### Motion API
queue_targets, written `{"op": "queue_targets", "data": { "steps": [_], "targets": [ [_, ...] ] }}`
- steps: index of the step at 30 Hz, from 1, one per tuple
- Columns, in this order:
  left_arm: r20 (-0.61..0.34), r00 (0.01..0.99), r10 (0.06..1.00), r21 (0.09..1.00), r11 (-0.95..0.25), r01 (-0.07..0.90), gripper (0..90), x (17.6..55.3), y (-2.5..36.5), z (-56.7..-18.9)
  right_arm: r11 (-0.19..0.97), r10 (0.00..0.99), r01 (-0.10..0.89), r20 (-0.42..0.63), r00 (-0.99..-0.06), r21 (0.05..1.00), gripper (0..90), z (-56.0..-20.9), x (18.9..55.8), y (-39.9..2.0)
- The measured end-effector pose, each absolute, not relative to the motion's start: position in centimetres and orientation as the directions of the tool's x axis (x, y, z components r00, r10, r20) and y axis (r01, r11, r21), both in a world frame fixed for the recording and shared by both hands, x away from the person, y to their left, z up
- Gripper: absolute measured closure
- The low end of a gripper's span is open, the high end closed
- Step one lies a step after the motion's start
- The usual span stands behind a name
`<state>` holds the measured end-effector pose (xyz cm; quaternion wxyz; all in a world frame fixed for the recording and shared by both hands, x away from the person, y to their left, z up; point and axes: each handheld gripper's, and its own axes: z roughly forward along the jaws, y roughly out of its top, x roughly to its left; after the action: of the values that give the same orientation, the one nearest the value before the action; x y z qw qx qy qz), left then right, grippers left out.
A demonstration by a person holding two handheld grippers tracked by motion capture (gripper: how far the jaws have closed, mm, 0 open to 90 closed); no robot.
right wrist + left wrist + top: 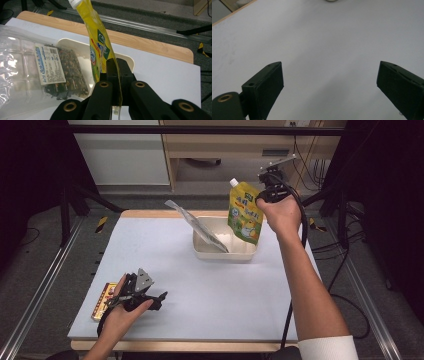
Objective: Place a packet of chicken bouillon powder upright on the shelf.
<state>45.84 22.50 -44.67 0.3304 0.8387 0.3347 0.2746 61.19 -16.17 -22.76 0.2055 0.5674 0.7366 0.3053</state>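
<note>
A yellow spouted pouch with a white cap hangs upright over the right end of a cream tray. My right gripper is shut on the pouch's right edge. In the right gripper view the black jaws pinch the pouch edge-on above the tray. A clear packet of dark snacks leans in the tray, sticking out up and to the left; the right gripper view has that packet at its left. My left gripper rests low at the table's near left, open, with bare tabletop between its jaws.
A small yellow and red box lies flat at the near left edge, just left of my left hand. The white mat covers the wooden table. Metal rails run along both sides, and cables hang at the right.
</note>
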Motion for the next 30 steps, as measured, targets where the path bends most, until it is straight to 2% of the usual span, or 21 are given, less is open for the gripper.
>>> {"op": "queue_targets", "data": {
  "steps": [13, 30],
  "targets": [
    [0.228, 0.628, 0.745, 0.735, -0.554, 0.391, 7.0, 45.8, 22.4, -44.7, 0.104, 0.972, 0.721, 0.085, -0.221, 0.685, 90.0, -23.3, 61.1, -16.1],
    [0.219, 0.627, 0.748, 0.743, -0.545, 0.39, 7.0, 45.7, 22.4, -44.7, 0.056, 0.986, 0.714, 0.075, -0.151, 0.698, 90.0, -23.9, 61.4, -15.1]
  ]
}}
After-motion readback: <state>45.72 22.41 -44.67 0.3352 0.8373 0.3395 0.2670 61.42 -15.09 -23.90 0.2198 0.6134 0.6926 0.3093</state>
